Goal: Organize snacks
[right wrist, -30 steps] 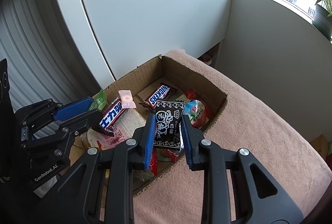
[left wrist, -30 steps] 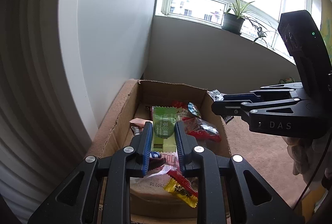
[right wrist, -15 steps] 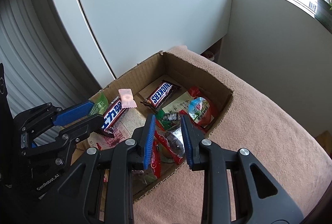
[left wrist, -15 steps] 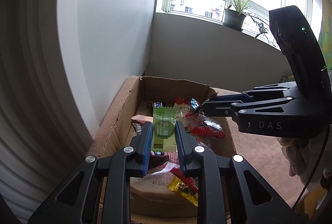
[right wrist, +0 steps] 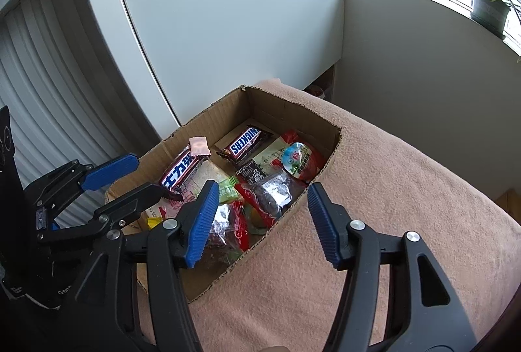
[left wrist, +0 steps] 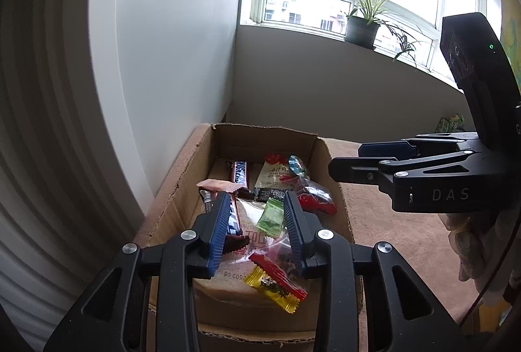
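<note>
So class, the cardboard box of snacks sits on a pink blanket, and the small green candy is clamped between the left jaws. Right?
Not quite. The left wrist view shows the green candy lying loose in the cardboard box, between the opening jaws of the left gripper, untouched. The pink blanket is right.

The box (right wrist: 286, 111) sits on a blanket (right wrist: 407, 205) at its left edge, next to a cabinet (right wrist: 228, 10) on the left. In the box, one Snickers (right wrist: 245, 143) lies at the far end, a second bar (right wrist: 182, 173) nearer along the left wall with a small candy (right wrist: 199, 146) on it. A jelly cup (right wrist: 294, 158) lies at the far right. A bread pack (left wrist: 247, 296) seems to lie under the near snacks. A plant (left wrist: 363, 26) stands on the far sill.
</note>
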Demonstrator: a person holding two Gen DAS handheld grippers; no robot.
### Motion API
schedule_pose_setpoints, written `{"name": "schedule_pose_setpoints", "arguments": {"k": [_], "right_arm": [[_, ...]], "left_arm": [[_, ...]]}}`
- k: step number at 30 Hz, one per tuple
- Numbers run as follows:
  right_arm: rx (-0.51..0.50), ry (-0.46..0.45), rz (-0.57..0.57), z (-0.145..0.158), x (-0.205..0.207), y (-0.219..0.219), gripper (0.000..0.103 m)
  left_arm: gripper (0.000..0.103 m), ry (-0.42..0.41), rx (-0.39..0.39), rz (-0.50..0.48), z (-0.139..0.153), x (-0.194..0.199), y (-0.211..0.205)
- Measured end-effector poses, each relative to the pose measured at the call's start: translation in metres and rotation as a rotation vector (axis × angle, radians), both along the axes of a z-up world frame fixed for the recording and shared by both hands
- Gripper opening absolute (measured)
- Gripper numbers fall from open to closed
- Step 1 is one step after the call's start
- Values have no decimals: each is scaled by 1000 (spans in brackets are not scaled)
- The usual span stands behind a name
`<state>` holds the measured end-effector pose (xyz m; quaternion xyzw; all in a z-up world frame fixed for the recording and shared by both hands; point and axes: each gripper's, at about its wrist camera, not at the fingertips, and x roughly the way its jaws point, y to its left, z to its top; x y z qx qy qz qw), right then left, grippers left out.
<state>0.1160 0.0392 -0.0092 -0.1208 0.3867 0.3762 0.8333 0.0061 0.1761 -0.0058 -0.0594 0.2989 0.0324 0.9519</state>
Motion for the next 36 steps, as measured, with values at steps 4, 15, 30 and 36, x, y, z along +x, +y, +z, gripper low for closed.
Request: {"name": "schedule_pose_setpoints", "arguments": {"k": [4, 15, 30, 36], "right_arm": [[5, -21, -26, 2, -13, -11, 67], [109, -56, -134, 11, -52, -37, 92], [157, -193, -199, 4, -90, -76, 92], [109, -205, -190, -9, -97, -72, 92]], "left_arm": [[54, -16, 17, 13, 4, -10, -4], [71, -30, -16, 85, 2, -32, 2], [75, -41, 73, 119, -6, -49, -29], [80, -38, 79, 121, -9, -49, -34]]}}
